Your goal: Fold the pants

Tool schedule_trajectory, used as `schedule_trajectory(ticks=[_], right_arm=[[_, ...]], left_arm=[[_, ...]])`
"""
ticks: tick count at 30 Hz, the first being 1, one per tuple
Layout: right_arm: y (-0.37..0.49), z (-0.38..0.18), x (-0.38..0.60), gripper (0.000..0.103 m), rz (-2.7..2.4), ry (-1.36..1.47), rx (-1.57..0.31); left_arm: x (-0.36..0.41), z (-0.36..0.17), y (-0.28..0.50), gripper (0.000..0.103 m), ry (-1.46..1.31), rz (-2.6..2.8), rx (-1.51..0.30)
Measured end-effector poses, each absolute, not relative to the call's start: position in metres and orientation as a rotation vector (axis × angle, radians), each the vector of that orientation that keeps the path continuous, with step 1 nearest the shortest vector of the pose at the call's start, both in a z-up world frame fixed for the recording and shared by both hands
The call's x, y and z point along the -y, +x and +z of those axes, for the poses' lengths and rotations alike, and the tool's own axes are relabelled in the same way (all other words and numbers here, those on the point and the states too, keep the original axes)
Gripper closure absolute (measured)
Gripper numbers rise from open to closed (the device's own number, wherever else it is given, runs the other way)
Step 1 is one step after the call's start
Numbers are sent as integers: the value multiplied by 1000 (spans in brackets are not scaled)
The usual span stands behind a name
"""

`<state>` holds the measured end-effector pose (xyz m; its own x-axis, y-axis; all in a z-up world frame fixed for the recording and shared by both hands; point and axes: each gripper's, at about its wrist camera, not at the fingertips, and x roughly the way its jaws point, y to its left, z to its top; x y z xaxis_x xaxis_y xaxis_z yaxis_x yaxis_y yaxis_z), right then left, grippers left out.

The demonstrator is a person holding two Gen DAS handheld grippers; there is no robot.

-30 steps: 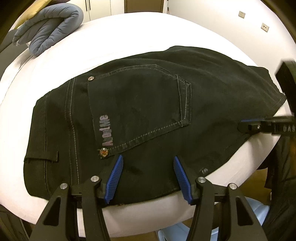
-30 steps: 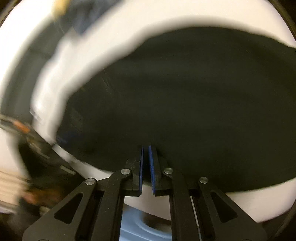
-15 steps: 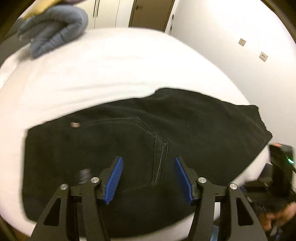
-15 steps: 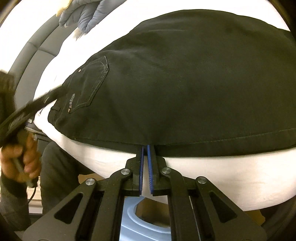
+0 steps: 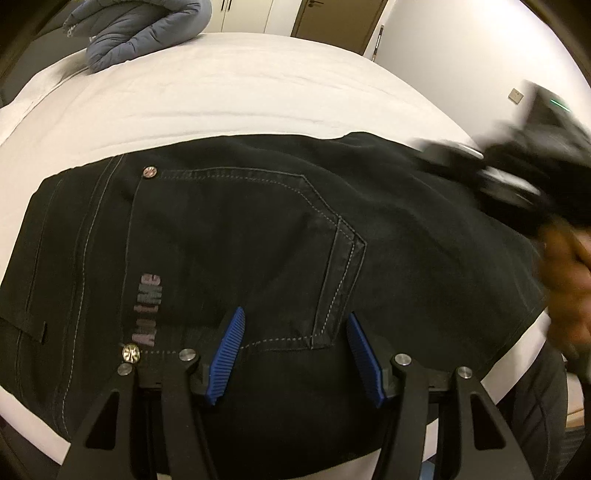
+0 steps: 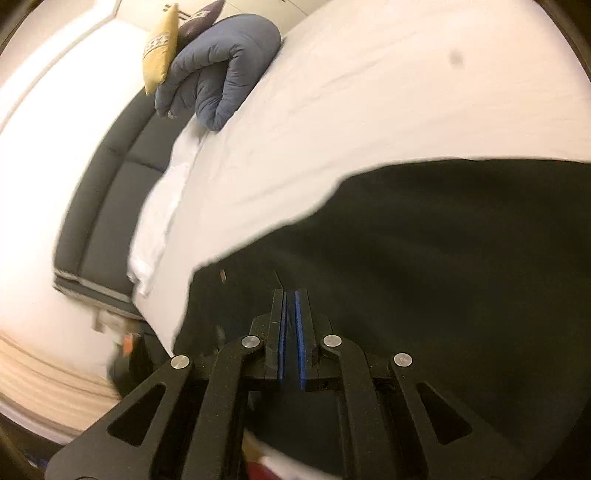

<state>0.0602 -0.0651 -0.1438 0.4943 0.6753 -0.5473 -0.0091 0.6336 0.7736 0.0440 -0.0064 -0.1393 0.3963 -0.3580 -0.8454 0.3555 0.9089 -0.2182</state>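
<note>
Black pants point(image 5: 258, 221) lie folded flat on the white bed point(image 5: 221, 92), back pocket and grey lettering facing up. My left gripper point(image 5: 295, 312) hovers open over the pocket's lower edge, blue pads wide apart with only flat cloth beneath them. In the left wrist view my right gripper point(image 5: 517, 166) is a dark blur at the pants' right end, carried by a person's hand point(image 5: 569, 280). In the right wrist view, the right gripper point(image 6: 290, 291) is shut above the pants point(image 6: 443, 258), its pads nearly touching; I see no cloth between them.
A blue quilted jacket point(image 6: 221, 74) and a yellow cushion point(image 6: 159, 55) lie at the bed's far end. A dark padded headboard point(image 6: 110, 203) runs along the bed point(image 6: 369, 110). The jacket point(image 5: 140, 29) sits top left in the left wrist view, with doors point(image 5: 332, 14) behind.
The right gripper, shut throughout, left the bed's near edge and swung up over the pants. The left gripper shifted across the pocket and rolled, staying open.
</note>
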Motion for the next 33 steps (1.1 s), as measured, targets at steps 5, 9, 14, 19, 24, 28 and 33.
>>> schedule_trajectory(ticks=[5, 9, 14, 19, 24, 28, 33], right_arm=[[121, -205, 66, 103, 399, 859, -1084], [117, -210, 134, 103, 244, 998, -928], [66, -211, 232, 95, -60, 1156, -802], [17, -173, 185, 95, 272, 1158, -757], [-3, -218, 106, 103, 361, 1051, -990], [-25, -229, 149, 103, 254, 1072, -907], [-86, -228, 287, 103, -153, 1186, -702]], left_arm=[[4, -142, 42, 44, -2, -463, -1082], [7, -144, 41, 44, 9, -464, -1071], [13, -147, 38, 44, 18, -454, -1066], [18, -144, 34, 41, 39, -440, -1070], [26, -144, 34, 39, 63, -428, -1078], [27, -147, 34, 39, 62, -426, -1077], [23, -145, 35, 39, 54, -437, -1072]])
